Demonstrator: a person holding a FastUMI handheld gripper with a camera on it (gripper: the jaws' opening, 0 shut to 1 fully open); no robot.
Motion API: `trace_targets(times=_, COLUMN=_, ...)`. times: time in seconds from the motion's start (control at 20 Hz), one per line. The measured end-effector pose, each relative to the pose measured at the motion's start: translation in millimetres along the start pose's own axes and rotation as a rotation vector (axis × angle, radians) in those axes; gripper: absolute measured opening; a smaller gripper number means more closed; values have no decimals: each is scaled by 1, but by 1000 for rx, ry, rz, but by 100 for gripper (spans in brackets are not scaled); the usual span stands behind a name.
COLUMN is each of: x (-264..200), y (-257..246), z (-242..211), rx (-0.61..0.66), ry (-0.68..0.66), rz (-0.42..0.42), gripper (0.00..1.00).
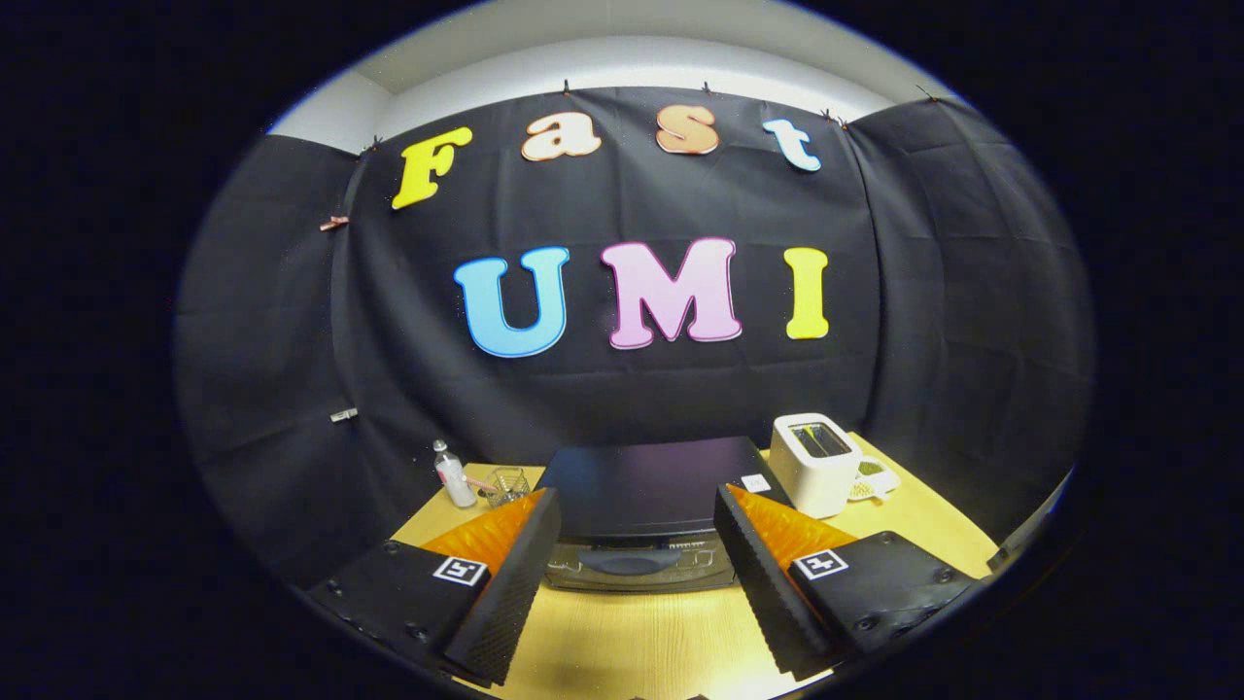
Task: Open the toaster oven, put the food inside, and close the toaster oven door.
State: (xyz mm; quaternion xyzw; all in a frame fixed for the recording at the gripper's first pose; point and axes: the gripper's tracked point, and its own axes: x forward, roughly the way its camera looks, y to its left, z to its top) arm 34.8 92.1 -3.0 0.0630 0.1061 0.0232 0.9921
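gripper [637,515] | fingers [505,593] spread wide apart | nothing held between them

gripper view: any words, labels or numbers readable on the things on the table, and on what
No text is legible.
Print on the front of the black toaster oven: too blurred.
The white sticker on its top: too small.
Label on the small clear bottle: too small.
The square black-and-white markers on the open gripper, whose fingers flank the oven: patterns, not text.
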Motion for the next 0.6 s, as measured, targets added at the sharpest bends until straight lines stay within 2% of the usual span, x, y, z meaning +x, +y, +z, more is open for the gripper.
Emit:
trace_targets(times=0.3, x=-38, y=-26, z=12, rx=9, ry=-32, rz=-5, gripper=98)
trace_targets(times=0.45, x=-38, y=-41, z=5, rx=-27, ry=3, rz=19, gripper=98)
trace_targets(times=0.6, x=-27, y=-54, z=5, rx=-9, ry=23, rz=47, gripper=98)
